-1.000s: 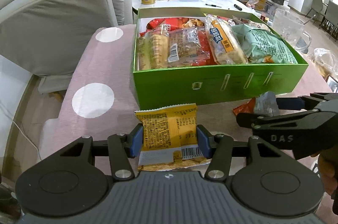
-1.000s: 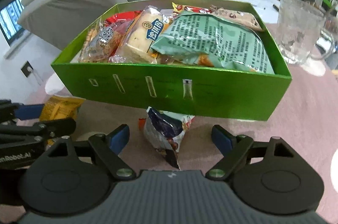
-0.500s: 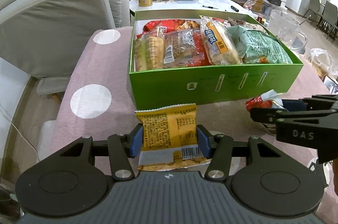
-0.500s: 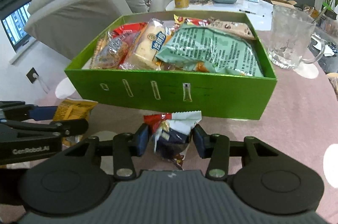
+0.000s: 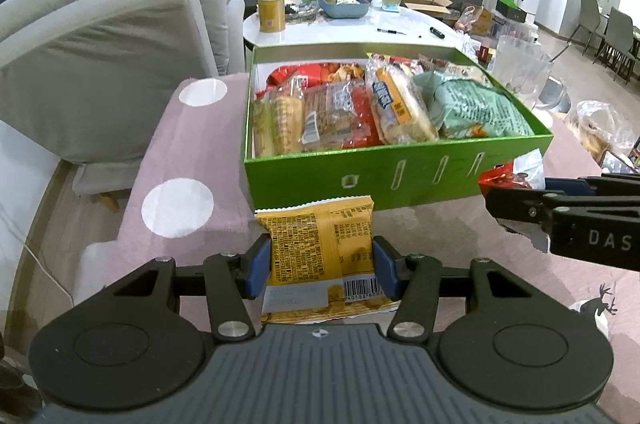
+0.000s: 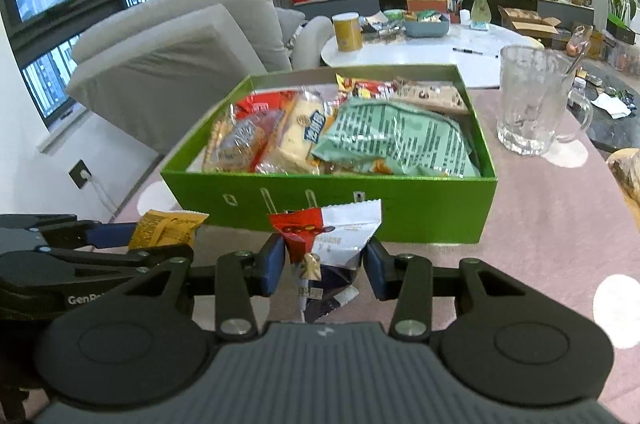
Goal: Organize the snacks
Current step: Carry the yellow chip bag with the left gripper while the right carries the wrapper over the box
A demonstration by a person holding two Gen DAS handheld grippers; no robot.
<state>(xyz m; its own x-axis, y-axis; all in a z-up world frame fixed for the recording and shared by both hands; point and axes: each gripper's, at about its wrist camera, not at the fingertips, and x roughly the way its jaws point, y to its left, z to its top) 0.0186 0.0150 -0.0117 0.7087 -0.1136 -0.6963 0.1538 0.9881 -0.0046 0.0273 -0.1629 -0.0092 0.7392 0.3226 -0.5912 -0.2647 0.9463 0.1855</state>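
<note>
Left wrist view, l to r: grey sofa cushion fills upper left; pink tablecloth w/ white dots runs down left-centre. Bottom centre, left gripper has its jaws narrowed onto a yellow snack packet, blue pads pressing both side edges, packet held clear of the cloth just below the green box. Box sits mid-frame, packed w/ snacks, incl. a pale green bag at its right end. Glass mug stands upper right, just beside the box's far right corner. Right edge: right gripper seen side-on. Right wrist view: left gripper pokes in at lower left w/ the yellow packet; bottom centre, right gripper is closing, pads against a red-and-white snack packet, which it holds lifted in front of the box's near wall; mug at upper right.
</note>
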